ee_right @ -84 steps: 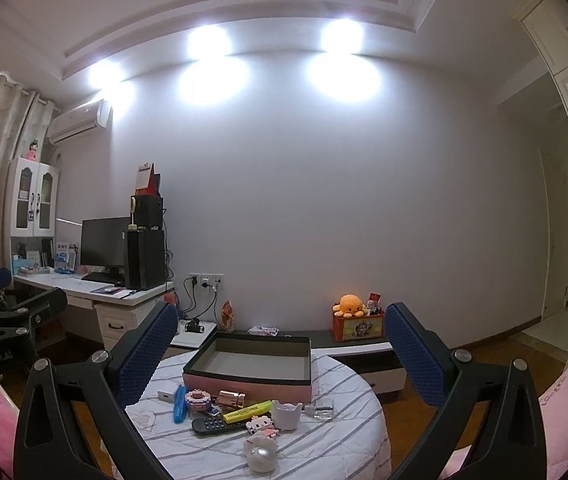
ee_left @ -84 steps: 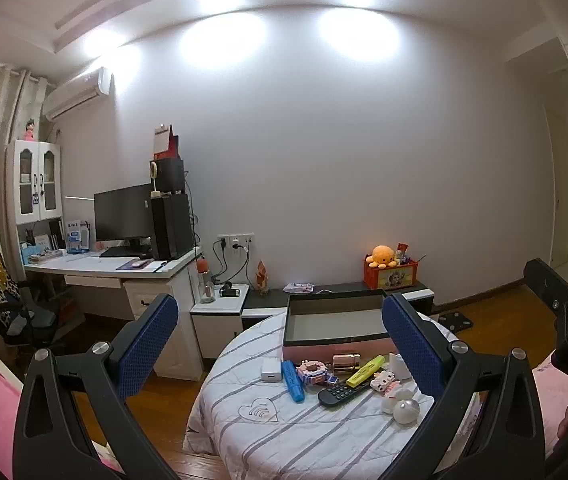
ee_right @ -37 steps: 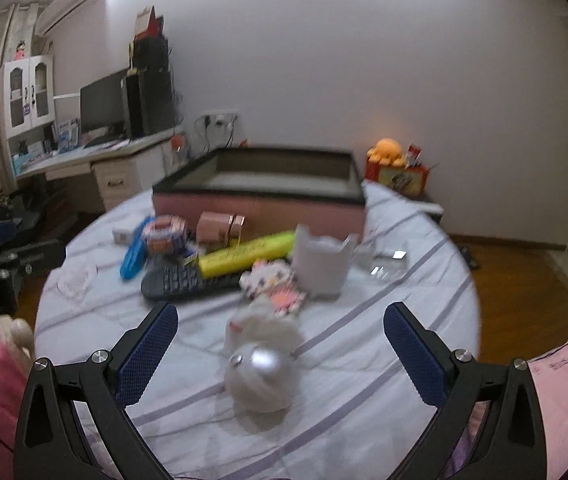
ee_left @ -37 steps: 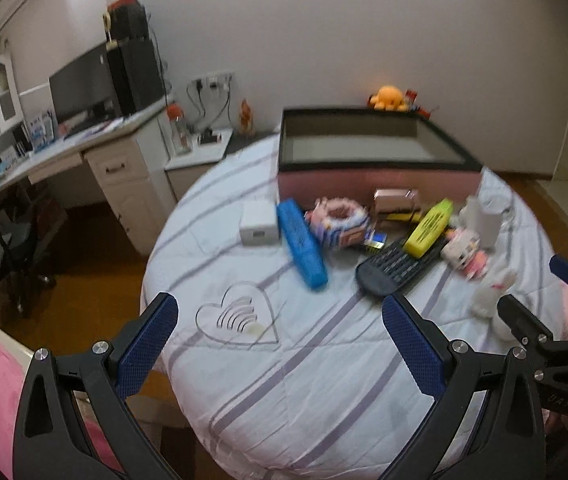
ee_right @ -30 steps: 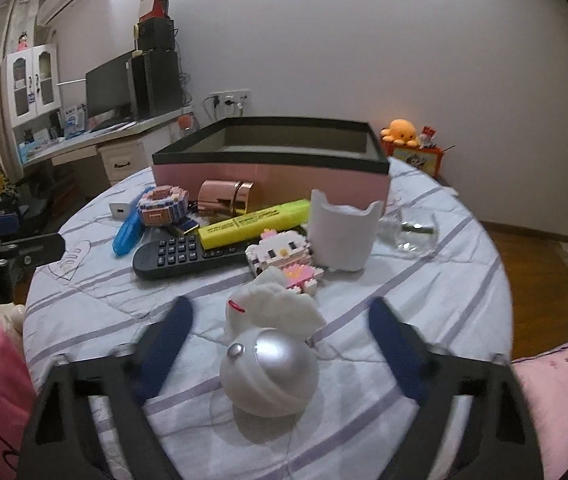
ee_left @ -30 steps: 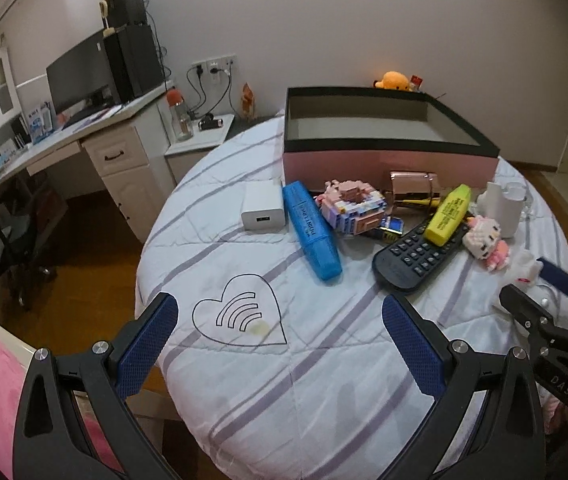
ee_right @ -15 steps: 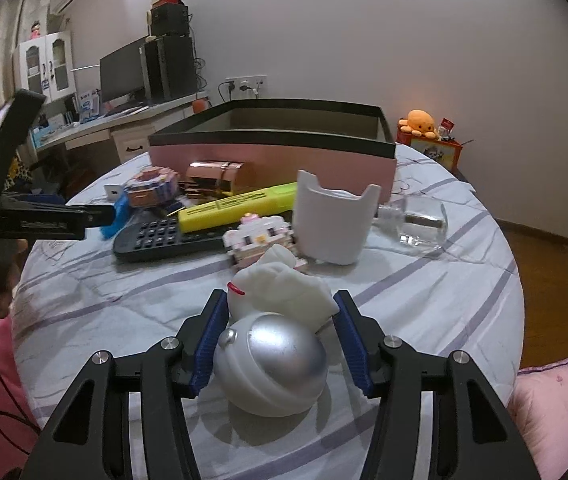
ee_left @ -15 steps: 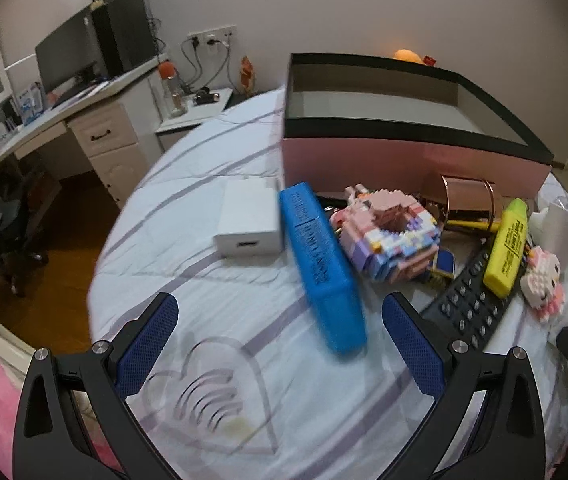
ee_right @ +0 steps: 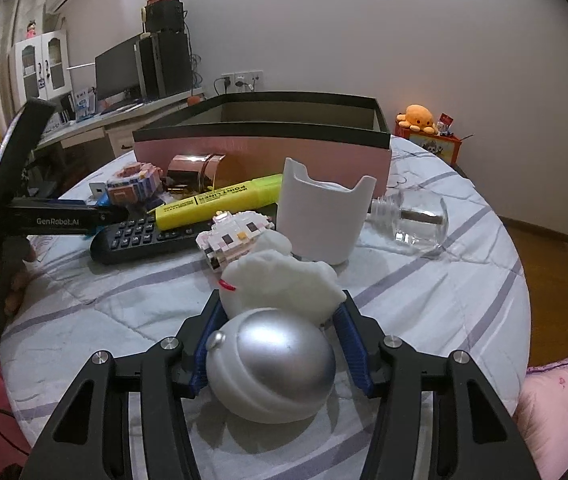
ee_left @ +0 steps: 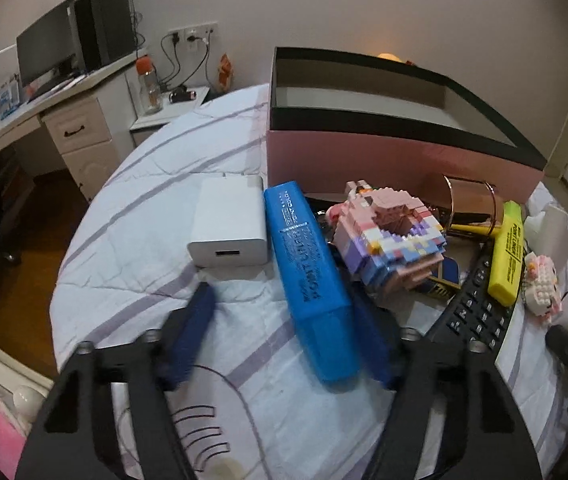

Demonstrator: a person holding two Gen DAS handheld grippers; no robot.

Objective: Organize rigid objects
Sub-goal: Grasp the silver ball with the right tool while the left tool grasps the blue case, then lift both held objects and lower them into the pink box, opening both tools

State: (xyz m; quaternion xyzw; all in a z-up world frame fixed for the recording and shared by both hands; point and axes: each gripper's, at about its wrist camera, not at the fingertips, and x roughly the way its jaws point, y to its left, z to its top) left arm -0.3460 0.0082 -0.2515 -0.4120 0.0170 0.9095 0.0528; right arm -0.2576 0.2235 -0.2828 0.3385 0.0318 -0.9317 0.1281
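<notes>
- Both hand-held grippers came down close to the worktop [ee_left: 131, 240] since the earlier pictures, which showed mostly wall and ceiling.
- Left hand-held gripper [ee_left: 284, 328]: its jaws have just been closing. One blue marker [ee_left: 310, 280] lies between them. The right finger is beside the marker, the left finger is apart from it, so it is not squeezed.
- Right hand-held gripper [ee_right: 275, 340]: its two blue fingers [ee_right: 350, 344] press on both sides of one silver ball toy [ee_right: 271, 368], which has a white fluffy top and rests on the worktop.
- One pink box [ee_left: 384, 156] with a black rim stands open at the back of the worktop.
- One white charger [ee_left: 229, 224] lies just left of the blue marker.
- One block toy ring [ee_left: 392, 240] sits just right of the marker.
- One yellow marker [ee_right: 219, 200] rests on one black remote [ee_right: 143, 240].
- One small block cat [ee_right: 235, 240] sits between the remote and the fluffy toy.
- One white cup [ee_right: 324, 216] stands in front of the box.
- One clear glass bottle [ee_right: 412, 220] lies on its side, right of the cup.
- One shiny gold tin [ee_right: 195, 172] lies against the box.
</notes>
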